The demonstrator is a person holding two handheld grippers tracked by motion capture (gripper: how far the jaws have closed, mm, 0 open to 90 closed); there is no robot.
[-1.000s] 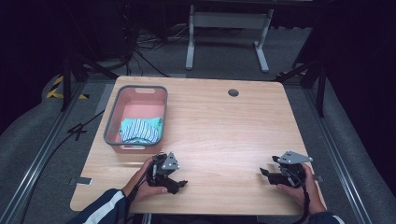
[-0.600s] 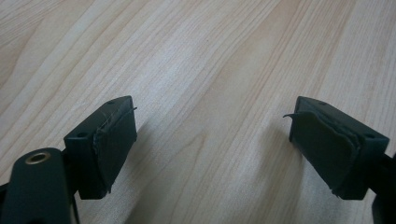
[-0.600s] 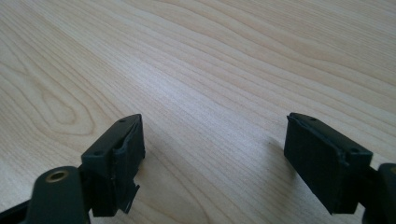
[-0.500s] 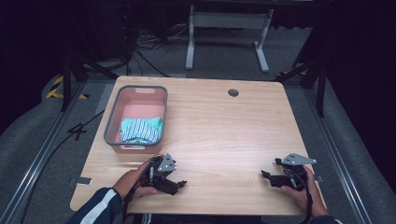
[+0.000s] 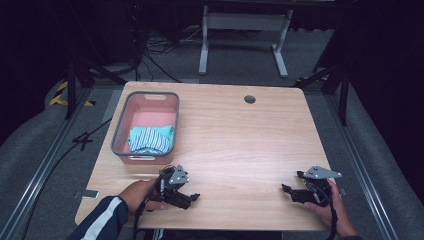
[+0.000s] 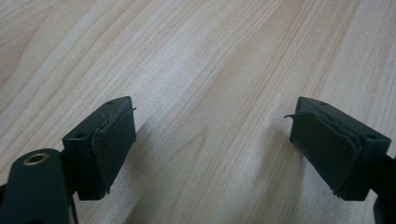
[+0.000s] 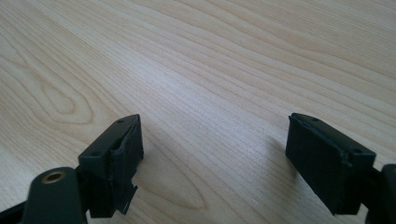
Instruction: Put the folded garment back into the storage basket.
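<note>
My left gripper (image 5: 191, 198) rests low over the wooden table (image 5: 240, 140) near its front left, held by a hand with a striped sleeve. In the left gripper view its jaws (image 6: 212, 135) stand wide apart over bare wood: it is open. At the front right, my right gripper (image 5: 292, 182) points left. Its jaws (image 7: 215, 144) have just been opening and are now spread wide, with nothing between them. A folded striped blue-and-white cloth (image 5: 150, 139) lies in a pink basket with a grey rim (image 5: 118, 132) at the table's left.
A round cable hole (image 5: 249, 99) sits near the table's far edge. A white metal frame (image 5: 245, 22) and cables stand on the dark floor beyond the table. Bare wood stretches between the two grippers.
Both hands have stayed almost where they were. The left forearm has shifted slightly at the table's front edge.
</note>
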